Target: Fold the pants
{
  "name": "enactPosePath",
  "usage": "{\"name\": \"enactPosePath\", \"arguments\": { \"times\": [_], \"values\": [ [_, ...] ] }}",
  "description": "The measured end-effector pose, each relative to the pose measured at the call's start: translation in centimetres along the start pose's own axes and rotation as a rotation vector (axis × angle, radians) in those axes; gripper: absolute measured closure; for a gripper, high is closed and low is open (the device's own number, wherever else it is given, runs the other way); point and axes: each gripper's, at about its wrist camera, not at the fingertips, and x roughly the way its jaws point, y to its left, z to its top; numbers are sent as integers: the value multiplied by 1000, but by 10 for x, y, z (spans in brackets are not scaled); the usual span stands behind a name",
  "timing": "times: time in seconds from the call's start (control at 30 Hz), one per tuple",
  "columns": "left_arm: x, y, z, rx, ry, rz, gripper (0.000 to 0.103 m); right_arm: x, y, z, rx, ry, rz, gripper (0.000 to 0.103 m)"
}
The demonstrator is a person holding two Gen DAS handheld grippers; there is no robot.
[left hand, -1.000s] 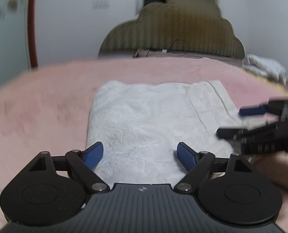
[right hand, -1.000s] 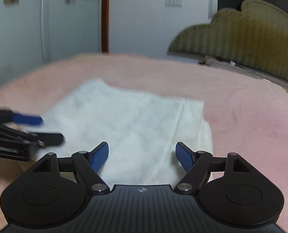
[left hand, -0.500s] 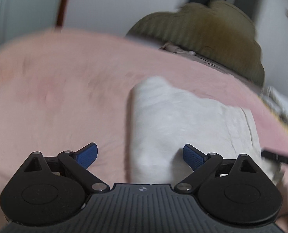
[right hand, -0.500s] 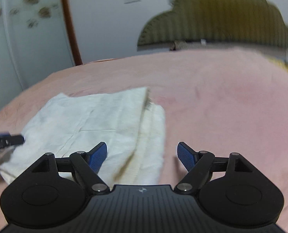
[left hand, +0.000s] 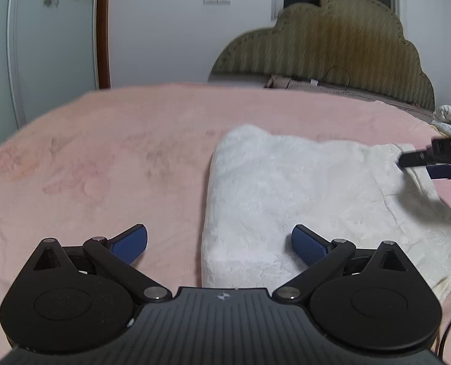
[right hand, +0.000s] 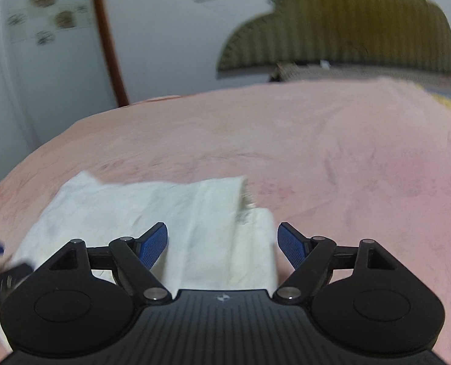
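Pants (left hand: 301,200) lie folded into a white block on the pink bed (left hand: 119,152). Both grippers have slid out to its short ends: left gripper (left hand: 219,243) fingers opening around one end, right gripper (right hand: 222,243) fingers apart, gripping nothing. Another fold looks likely.

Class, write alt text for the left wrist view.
A folded white fleecy pair of pants lies on a pink plush bedspread. The left gripper, fingers opening with nothing between them, straddles its near corner; the right gripper enters from the right.
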Motion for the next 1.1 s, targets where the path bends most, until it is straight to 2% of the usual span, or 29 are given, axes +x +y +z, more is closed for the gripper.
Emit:
{"name": "enactPosePath", "arguments": {
  "times": [0.03,0.1,0.13,0.17,0.27,0.33,0.37,0.43,0.53,0.6,0.63,0.67,0.7,0.83,0.93,1.1],
  "values": [
    [1,4,0,-26,7,-15,0,7,-7,4,39,14,45,26],
    [-2,11,-1,-69,7,-15,0,13,-14,5,73,33,98,69],
    [-5,13,-2,-81,-3,-10,2,10,-13,4,48,26,93,71],
    [-10,14,-2,-83,-18,-10,2,4,-10,2,9,16,78,78],
    [-24,7,-1,-42,-55,-40,2,-14,-2,-7,-110,1,-59,89],
    [-31,-3,1,11,-79,-32,2,-21,0,-16,-174,12,-162,89],
    [-35,-10,1,45,-108,-27,1,-30,1,-20,-185,-12,-173,89],
    [-41,-26,1,126,-157,-17,1,-56,9,-29,-196,-71,-112,89],
    [-40,-52,-6,277,-134,-45,1,-82,32,-44,-273,-89,55,86],
    [-39,-66,-21,399,-127,-84,2,-87,52,-60,-415,-61,60,73],
    [-41,-71,-27,431,-154,-70,0,-85,61,-69,-512,-29,10,69],
    [-43,-73,-28,444,-169,-61,0,-84,68,-79,-604,-24,-67,59],
    [-43,-73,-28,444,-174,-70,0,-88,72,-88,-668,-55,-120,51],
    [-29,-59,-22,354,-118,-114,0,-117,75,-103,-803,-159,-104,50],
    [-24,-48,-19,289,-91,-133,0,-110,89,-113,-982,-140,-175,50],
    [-17,-39,-15,234,-59,-167,0,-108,88,-119,-1059,-115,-176,50]
  ]
}}
